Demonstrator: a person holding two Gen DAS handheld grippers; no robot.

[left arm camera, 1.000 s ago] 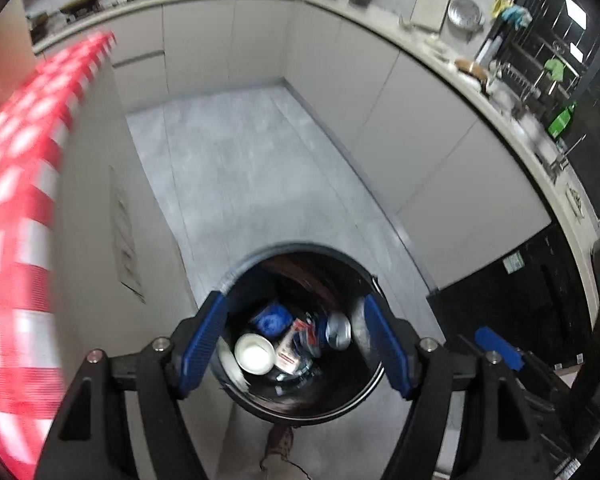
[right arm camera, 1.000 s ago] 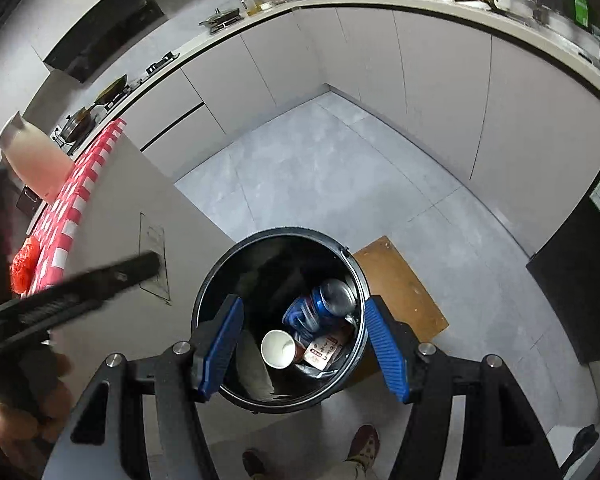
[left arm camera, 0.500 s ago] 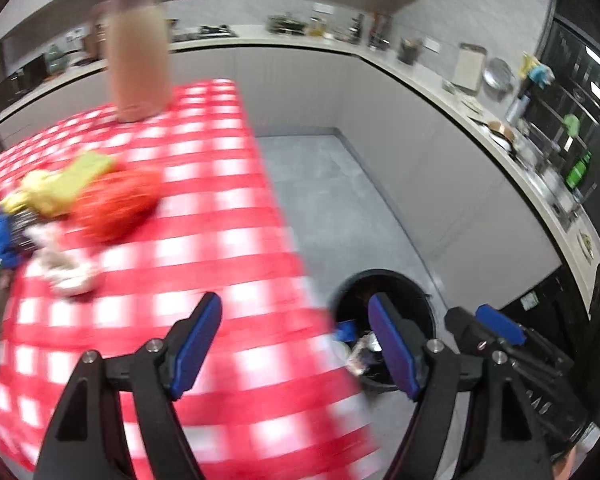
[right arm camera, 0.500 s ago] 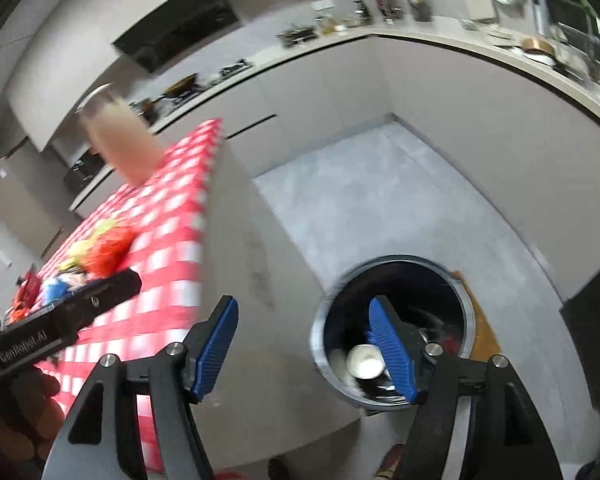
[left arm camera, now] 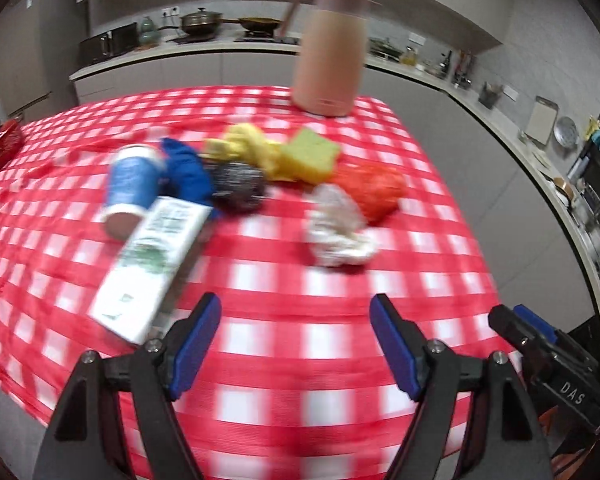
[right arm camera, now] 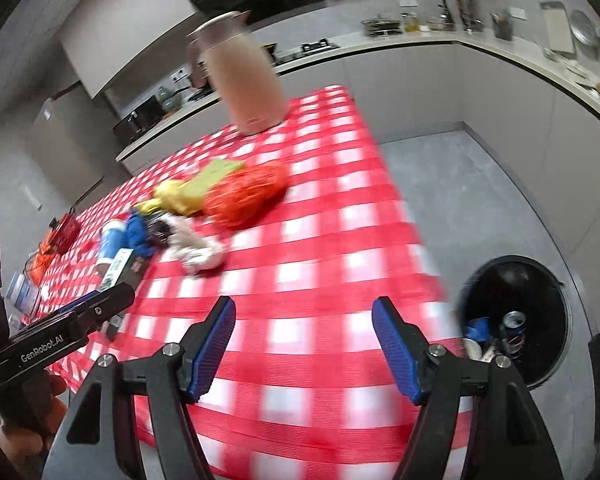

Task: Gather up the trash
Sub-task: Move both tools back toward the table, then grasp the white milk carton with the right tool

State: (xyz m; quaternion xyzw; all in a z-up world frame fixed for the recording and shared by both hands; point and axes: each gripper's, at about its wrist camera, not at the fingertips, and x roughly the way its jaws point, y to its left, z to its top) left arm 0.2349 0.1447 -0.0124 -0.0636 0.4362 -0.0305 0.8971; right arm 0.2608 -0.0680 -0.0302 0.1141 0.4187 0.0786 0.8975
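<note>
Left gripper [left arm camera: 294,344]: jaws stand wide apart, nothing between them. It sits low in the left wrist view, above the red-checked tablecloth [left arm camera: 300,380].

Right gripper [right arm camera: 304,346]: jaws likewise wide apart and empty, low in the right wrist view over the near edge of the tablecloth. Its tip also shows at the lower right of the left wrist view.

Trash lies in a cluster across the middle of the left wrist view:
- carton [left arm camera: 148,264], centre left, lying flat, nearest the left gripper.
- blue cup [left arm camera: 130,184], on its side, just above the carton.
- blue wad [left arm camera: 186,174], beside the cup.
- steel scourer [left arm camera: 238,184], touching the blue wad.
- yellow cloth [left arm camera: 248,146] and yellow-green sponge [left arm camera: 310,154], behind the scourer.
- orange net [left arm camera: 374,188], centre right.
- white tissue [left arm camera: 338,232], just below the net.

A pink jug [left arm camera: 330,48] stands upright at the top centre, at the far edge of the table.

The bin [right arm camera: 540,308] stands on the floor at the lower right of the right wrist view, holding a can [right arm camera: 514,320] and other blurred items.
</note>
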